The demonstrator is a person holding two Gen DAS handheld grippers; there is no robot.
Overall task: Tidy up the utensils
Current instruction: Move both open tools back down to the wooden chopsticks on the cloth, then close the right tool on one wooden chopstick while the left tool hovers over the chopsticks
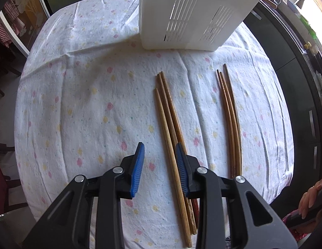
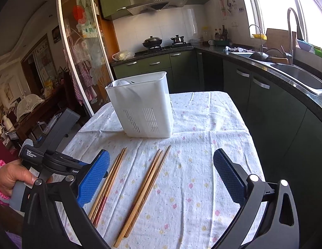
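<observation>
The left gripper [image 1: 161, 155] points down at the desk [image 1: 82, 95], jaws apart around one chopstick [image 1: 171, 157] of three, below the white caddy [image 1: 192, 14].

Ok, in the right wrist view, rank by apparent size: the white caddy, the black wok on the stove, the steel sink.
1. White caddy, clearly largest.
2. Steel sink.
3. Black wok, smallest, though it sits farthest from the camera, so its true size is unsure.
</observation>
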